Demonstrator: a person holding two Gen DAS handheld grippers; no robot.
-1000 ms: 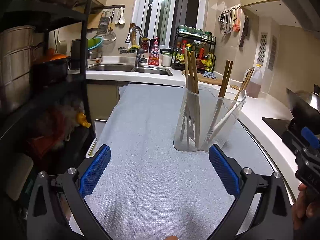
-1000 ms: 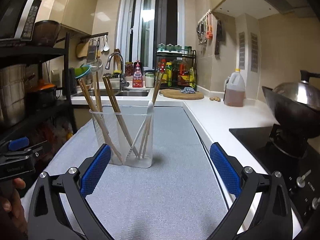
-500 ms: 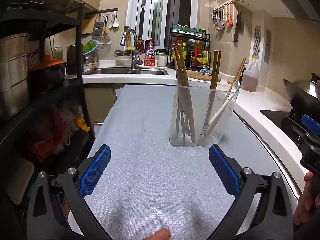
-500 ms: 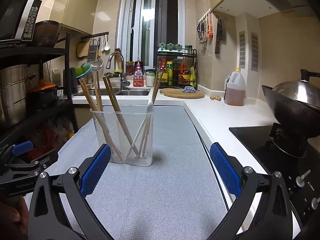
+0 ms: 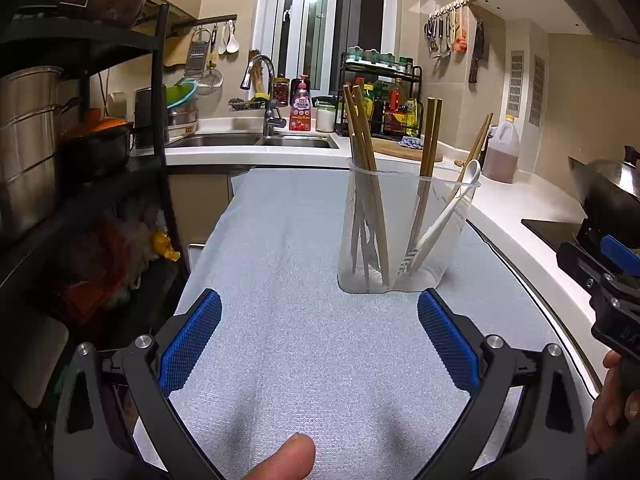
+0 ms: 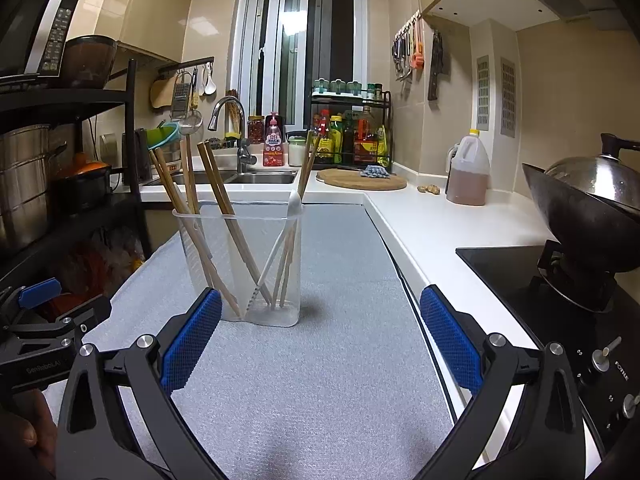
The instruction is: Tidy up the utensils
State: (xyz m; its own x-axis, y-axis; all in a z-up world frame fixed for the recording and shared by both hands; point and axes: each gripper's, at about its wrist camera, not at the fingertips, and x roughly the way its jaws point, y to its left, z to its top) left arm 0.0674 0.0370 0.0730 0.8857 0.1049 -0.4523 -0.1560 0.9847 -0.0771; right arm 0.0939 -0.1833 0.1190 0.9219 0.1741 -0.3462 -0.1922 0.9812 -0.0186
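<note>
Clear holder (image 5: 404,232) upright on the grey mat (image 5: 304,344), right of centre in the left wrist view, left of centre in the right wrist view. Loaded with wooden chopsticks (image 5: 362,132) leaning to either side and a white spoon (image 5: 444,216) propped against the rim. Left gripper (image 5: 319,338) hovering over the mat, blue pads wide apart, nothing between them, holder just beyond the right pad. Right gripper (image 6: 320,338) likewise spread wide and empty, holder just past its left pad (image 6: 192,340). Only from the left wrist: a thumb tip (image 5: 284,456) at the bottom edge, and the right hand (image 5: 612,408) gripping its tool at the far right. Only from the right wrist: the left tool's body low on the left, a stove (image 6: 560,300) with a wok (image 6: 584,208) on it, a control knob at the bottom right, and a microwave (image 6: 36,32) up on the rack. Shared by both: sink (image 6: 256,178) and faucet at the back, oil jug (image 6: 468,172) on the white counter, round board (image 6: 360,180), spice rack (image 6: 352,128), knives on the wall.
</note>
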